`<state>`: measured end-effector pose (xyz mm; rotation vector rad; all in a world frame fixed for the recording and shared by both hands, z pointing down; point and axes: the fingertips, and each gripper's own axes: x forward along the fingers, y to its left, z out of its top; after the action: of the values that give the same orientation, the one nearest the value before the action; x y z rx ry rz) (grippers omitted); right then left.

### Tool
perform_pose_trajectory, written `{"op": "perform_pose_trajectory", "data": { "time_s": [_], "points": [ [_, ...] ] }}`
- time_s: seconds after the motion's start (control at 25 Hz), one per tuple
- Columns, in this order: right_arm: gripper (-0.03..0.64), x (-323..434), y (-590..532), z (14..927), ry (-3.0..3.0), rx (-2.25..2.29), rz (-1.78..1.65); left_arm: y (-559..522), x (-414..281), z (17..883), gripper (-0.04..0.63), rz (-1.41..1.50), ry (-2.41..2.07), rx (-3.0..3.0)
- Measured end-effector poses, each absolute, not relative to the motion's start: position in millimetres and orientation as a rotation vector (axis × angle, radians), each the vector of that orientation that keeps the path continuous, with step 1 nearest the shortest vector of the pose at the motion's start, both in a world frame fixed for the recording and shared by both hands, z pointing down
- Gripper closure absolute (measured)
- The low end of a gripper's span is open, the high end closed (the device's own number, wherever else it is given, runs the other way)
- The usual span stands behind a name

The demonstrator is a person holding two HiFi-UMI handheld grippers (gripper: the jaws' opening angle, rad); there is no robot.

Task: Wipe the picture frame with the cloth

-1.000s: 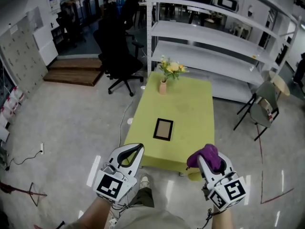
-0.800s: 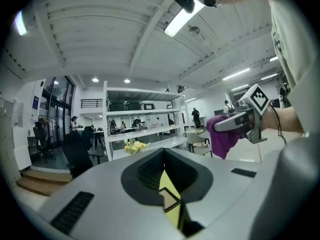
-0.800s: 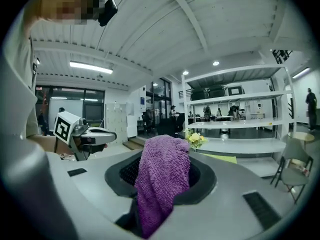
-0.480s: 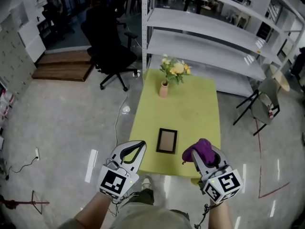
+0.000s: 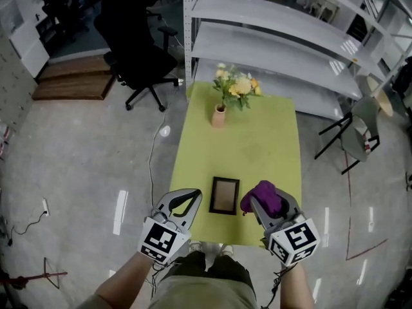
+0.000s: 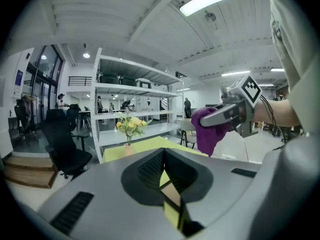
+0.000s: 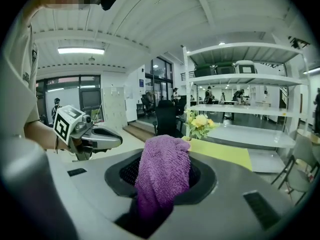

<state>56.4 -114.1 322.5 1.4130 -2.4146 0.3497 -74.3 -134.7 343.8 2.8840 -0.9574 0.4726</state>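
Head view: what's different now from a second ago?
The person stepped closer to the yellow table, bringing both grippers forward: the left gripper and right gripper now flank the picture frame. Nothing was grabbed or released. The purple cloth stays clamped in the right gripper; frame and flower vase have not moved.

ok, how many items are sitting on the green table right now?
2. The picture frame lies flat at the near end of the table; the vase of flowers stands at the far end. The purple cloth is clamped in the right gripper, not on the table.
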Motion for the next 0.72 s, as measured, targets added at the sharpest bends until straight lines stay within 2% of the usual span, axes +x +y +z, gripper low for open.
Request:
{"op": "perform_pose_trajectory", "data": {
  "time_s": [0.72],
  "points": [
    [0.480,79.3,-177.8,455.5,-2.397,1.195,0.564,-182.5,-14.6,501.8,0.589,0.648,-0.877,2.682]
  ]
}}
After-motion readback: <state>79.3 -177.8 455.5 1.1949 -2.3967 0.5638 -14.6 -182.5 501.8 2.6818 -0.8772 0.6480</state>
